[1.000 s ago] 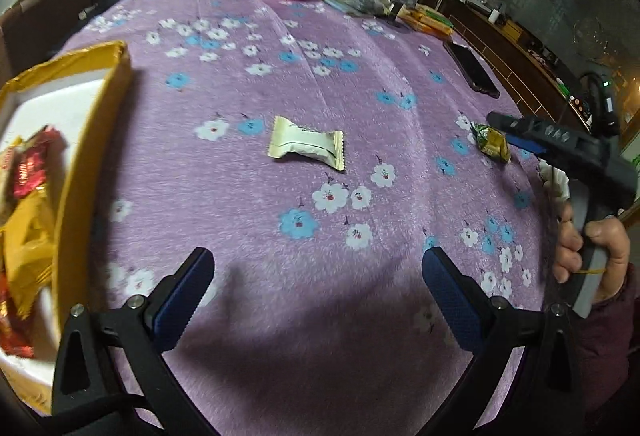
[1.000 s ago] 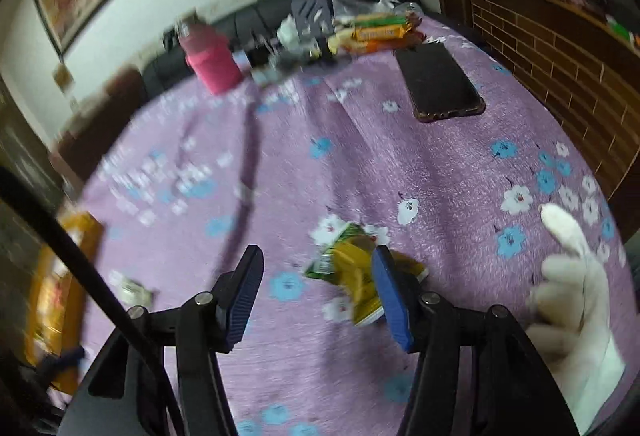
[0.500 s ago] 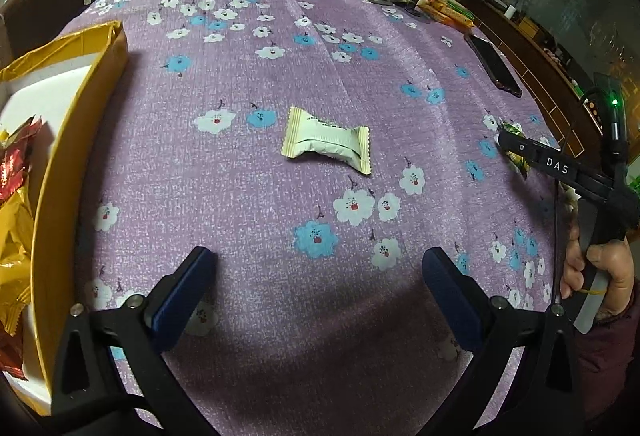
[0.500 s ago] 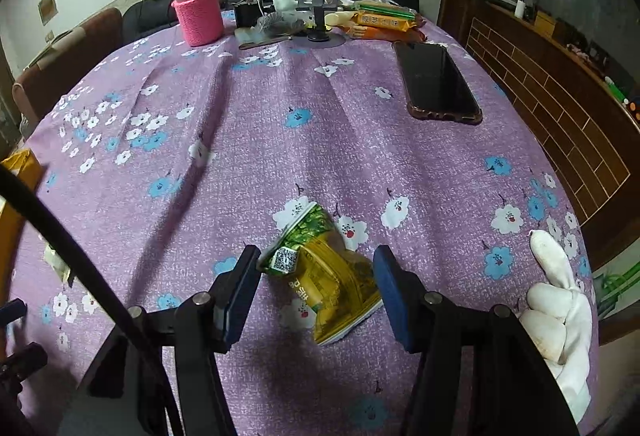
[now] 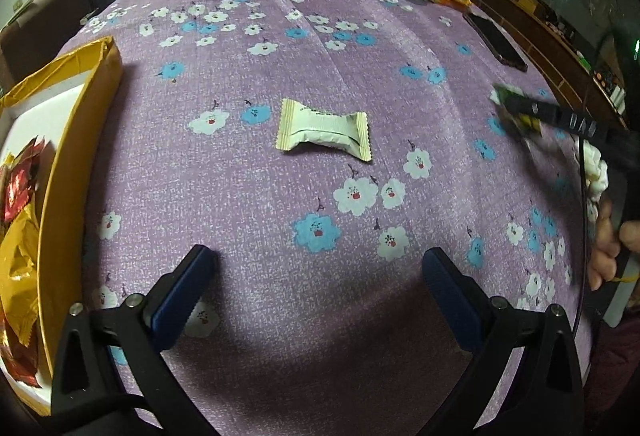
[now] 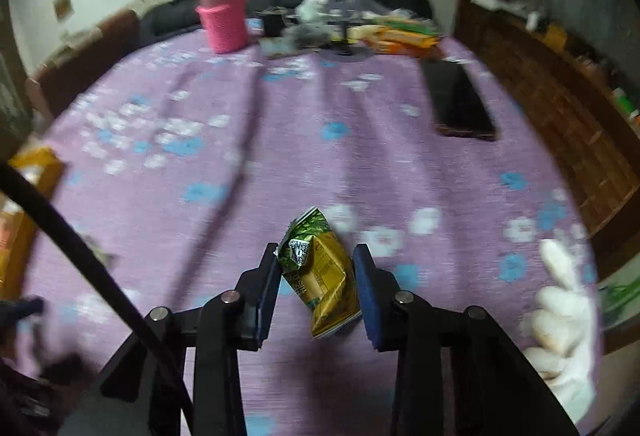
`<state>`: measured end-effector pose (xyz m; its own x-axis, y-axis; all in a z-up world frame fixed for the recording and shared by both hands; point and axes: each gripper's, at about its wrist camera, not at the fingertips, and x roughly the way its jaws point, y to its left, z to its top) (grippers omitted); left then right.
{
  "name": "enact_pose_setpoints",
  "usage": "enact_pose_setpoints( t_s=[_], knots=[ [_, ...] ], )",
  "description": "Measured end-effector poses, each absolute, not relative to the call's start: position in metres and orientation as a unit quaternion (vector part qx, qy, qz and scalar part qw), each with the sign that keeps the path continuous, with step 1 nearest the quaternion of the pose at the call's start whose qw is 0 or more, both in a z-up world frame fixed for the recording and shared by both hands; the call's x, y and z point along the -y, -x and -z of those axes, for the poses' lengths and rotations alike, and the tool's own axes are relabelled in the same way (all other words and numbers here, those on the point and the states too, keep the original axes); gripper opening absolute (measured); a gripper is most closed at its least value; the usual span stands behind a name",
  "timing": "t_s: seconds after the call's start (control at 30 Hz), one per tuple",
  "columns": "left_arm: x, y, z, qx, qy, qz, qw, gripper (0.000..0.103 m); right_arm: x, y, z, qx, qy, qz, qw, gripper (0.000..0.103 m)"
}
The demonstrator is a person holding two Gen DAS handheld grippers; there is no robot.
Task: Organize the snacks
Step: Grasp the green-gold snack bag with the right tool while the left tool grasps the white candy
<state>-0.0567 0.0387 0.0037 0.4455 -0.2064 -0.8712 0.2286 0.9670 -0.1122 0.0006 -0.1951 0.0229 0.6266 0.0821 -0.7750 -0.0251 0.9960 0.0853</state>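
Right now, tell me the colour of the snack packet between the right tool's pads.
Green and gold snack packet; right wrist view.

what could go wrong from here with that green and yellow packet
The right gripper has just been closing on the crumpled packet, so it could crush the snack or lose the slick wrapper. The yellow box sits far across the table, and the carry passes the white candy.

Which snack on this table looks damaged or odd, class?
The green-and-gold snack packet between the right claw's pads is crumpled and tilted. The pale packet lies flat and intact on the tablecloth.
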Motion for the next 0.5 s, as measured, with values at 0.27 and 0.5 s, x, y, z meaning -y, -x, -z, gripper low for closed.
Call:
enact_pose_setpoints(
  t_s=[0.27,0.5],
  knots=[
    [-0.053,0.024,-0.018,-0.519,0.091,0.141,0.838,0.095,0.162,-0.007,-0.031,-0.39,-0.101,-0.132,0.906,0.036],
    [-0.019,-0.021,-0.013,-0.5,0.034,0.132,0.855,0.054,0.179,-0.009,-0.021,-0.393,-0.146,-0.131,0.898,0.036]
  ],
)
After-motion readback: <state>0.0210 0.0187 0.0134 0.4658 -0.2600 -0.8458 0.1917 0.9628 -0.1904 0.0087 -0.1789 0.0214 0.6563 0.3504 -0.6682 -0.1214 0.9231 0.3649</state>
